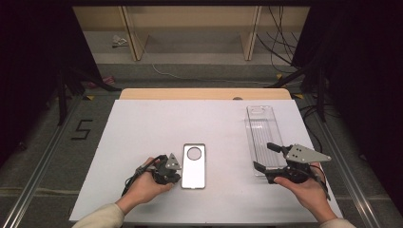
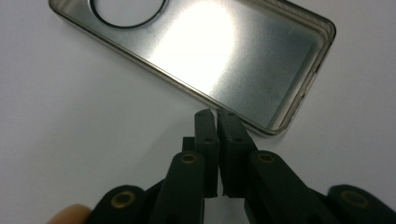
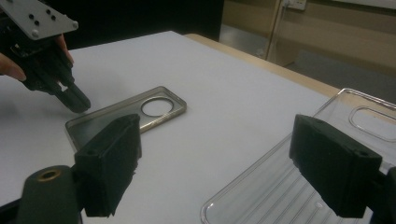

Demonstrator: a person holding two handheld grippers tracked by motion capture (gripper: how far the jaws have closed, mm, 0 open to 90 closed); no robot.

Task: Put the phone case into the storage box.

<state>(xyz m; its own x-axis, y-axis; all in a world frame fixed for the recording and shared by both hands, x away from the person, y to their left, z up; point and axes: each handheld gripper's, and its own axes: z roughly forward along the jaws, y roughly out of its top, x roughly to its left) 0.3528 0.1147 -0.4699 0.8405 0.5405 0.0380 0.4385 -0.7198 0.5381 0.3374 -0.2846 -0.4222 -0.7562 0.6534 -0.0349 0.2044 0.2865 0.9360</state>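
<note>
Here the nearly closed left gripper (image 2: 215, 114) meets the glossy rounded phone case (image 2: 205, 56); the right gripper (image 3: 233, 163) gapes wide over ribbed clear packaging (image 3: 280, 196).

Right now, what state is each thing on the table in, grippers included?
phone case: flat on the table, open side up, empty.
clear plastic tray: flat, empty.
left gripper: shut, tips at the case's edge.
right gripper: open, near end of the tray between its jaws.

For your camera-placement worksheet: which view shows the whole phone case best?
The high view: the phone case shows complete, ring hole included. The left gripper view crops its top edge; the right gripper view shows it slanted, partly hidden behind a jaw.
</note>
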